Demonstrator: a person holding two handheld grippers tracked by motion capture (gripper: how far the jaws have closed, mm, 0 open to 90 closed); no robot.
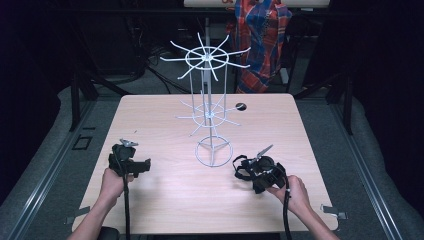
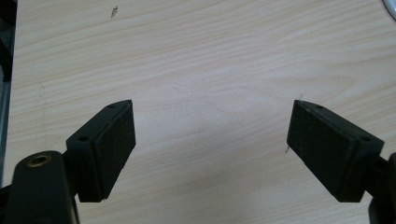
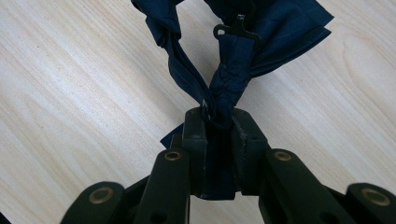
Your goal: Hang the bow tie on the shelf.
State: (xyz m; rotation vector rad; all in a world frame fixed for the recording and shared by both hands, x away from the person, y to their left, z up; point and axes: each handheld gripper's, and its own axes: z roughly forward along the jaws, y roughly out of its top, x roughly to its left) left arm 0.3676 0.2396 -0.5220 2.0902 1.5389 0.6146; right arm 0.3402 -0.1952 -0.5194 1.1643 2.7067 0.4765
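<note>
One pale wood-grain table [image 1: 165, 200] carries one white wire display stand [image 1: 210, 100] with two tiers of radiating hooks and a ring base, standing ahead of and between the two grippers. Beyond the table's far edge hangs one red, blue and white plaid cloth [image 1: 261, 40], its top cut off by the frame.

The right gripper [image 3: 219, 122] is clenched on a dark navy fabric strap [image 3: 233, 56]; the bunched cloth rises straight out from between its jaws, splits into two bands, and runs off the top edge. A small dark clasp [image 3: 236, 30] sits on it, its shape hard to make out. In the high view the right gripper [image 1: 239, 172] appears as a black mass with the strap looping off its tip, colour lost.

The left gripper [image 2: 210, 140] is released, its jaws spread wide over bare table with nothing between them. The high view places the left gripper [image 1: 149, 164] well apart from the stand's ring base, held by one hand [image 1: 114, 181]; the other hand [image 1: 296, 194] holds the right.
</note>
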